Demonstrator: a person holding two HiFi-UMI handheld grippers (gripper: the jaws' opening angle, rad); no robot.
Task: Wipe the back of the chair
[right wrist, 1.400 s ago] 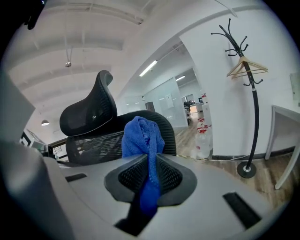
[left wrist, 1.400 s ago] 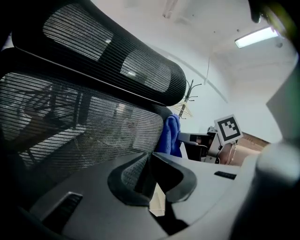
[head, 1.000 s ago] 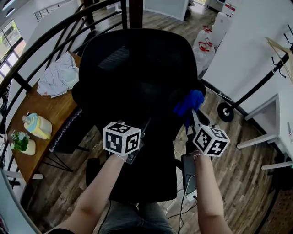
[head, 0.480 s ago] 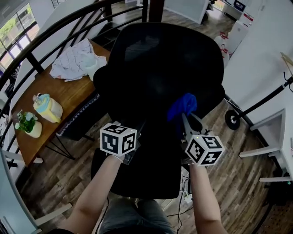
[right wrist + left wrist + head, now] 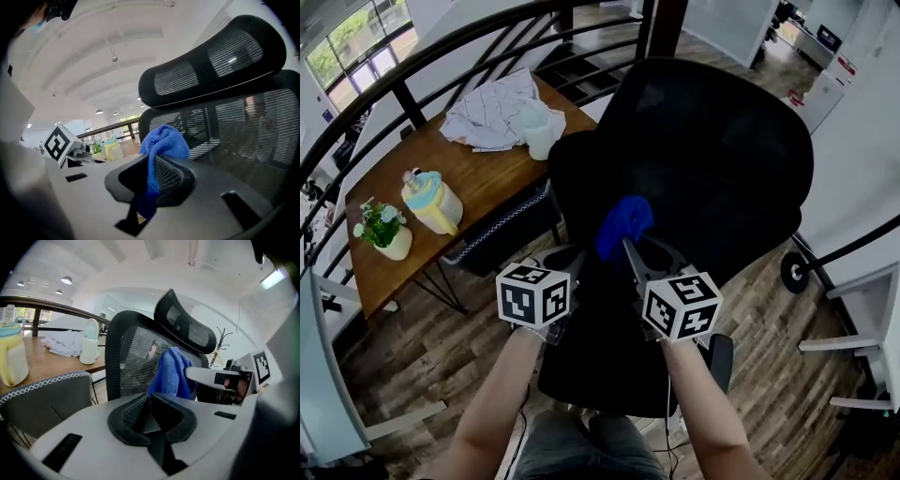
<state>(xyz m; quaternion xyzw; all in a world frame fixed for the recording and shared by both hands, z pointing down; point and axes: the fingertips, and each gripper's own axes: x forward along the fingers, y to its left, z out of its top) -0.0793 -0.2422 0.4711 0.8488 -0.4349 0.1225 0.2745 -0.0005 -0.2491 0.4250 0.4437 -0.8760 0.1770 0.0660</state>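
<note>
A black mesh office chair (image 5: 703,159) stands before me, its backrest (image 5: 136,357) and headrest (image 5: 220,56) seen from behind. My right gripper (image 5: 623,246) is shut on a blue cloth (image 5: 623,220), which bunches above the jaws (image 5: 161,145) and lies against the left part of the chair back. The cloth (image 5: 173,371) also shows in the left gripper view. My left gripper (image 5: 572,262) hangs just left of it, shut with nothing between its jaws, close to the chair back.
A wooden table (image 5: 441,197) stands to the left with a white rag (image 5: 497,108), a white cup (image 5: 539,131), a yellow jug (image 5: 431,202) and a small potted plant (image 5: 380,230). A dark railing (image 5: 412,66) curves behind it. A grey chair (image 5: 42,399) sits under the table.
The right gripper has carried the blue cloth leftward across the chair back. The view has swung so the chair now sits to the right and the table shows more.
</note>
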